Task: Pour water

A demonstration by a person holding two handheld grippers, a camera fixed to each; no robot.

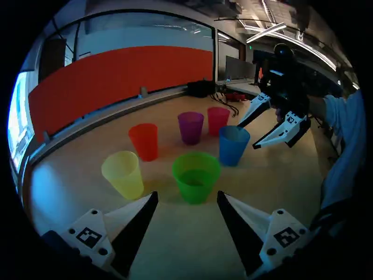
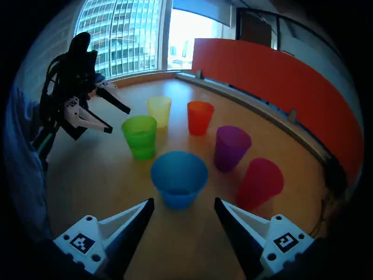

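Green cup upright on desk, straight ahead of left tool, jaws apart, holding nothing. Blue cup just beside green cup, dead ahead of right tool, likewise apart and empty. Neither tool touches a cup; left is nearer green cup.

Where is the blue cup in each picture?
Left gripper view: the blue cup sits right of centre, just behind and to the right of the green cup.
Right gripper view: the blue cup is low in the middle, nearest the camera, with the green cup farther off to its left.
Shared landmark: the orange wall panel beyond the cups.
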